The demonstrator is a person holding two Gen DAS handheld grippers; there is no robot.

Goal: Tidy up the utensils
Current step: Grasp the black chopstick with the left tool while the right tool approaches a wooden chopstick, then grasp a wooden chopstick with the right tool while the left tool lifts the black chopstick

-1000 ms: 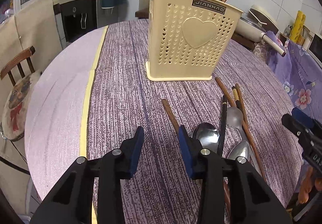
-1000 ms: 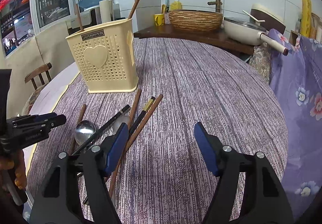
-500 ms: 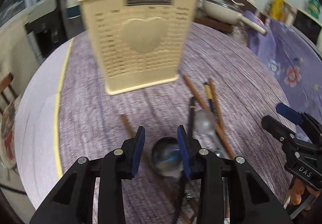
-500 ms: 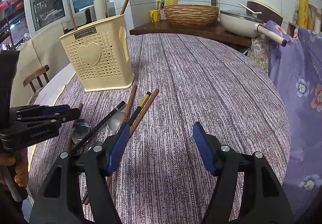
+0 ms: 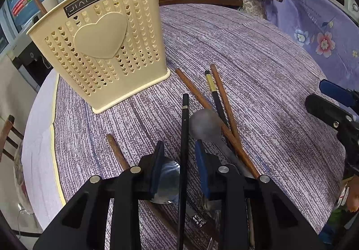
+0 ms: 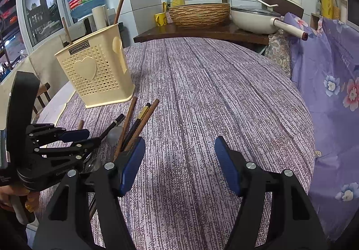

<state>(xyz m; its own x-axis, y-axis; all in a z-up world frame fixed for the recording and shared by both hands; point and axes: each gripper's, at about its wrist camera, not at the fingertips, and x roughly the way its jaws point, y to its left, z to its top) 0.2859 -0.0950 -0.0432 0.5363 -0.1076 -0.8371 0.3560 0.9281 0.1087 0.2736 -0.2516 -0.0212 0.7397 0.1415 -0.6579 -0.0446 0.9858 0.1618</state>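
My left tool hangs low over the scattered utensils with its blue pads closing; a black chopstick with a silver band runs up between them, but the pads do not press on it. Under the left pad lies the bowl of a shiny steel spoon, partly covered by the tool. Just right of the chopstick rests a dull grey spoon, crossed by two brown wooden chopsticks and a black chopstick with a gold tip. Another brown wooden stick lies to the left, its lower end hidden behind the tool. My right tool stands wide open with nothing between its pads, over bare purple striped tabletop, beside the pile. Beyond the utensils stands the cream perforated plastic holder with a heart, with two wooden sticks rising from it. The spoon handles are lost beneath the left tool.
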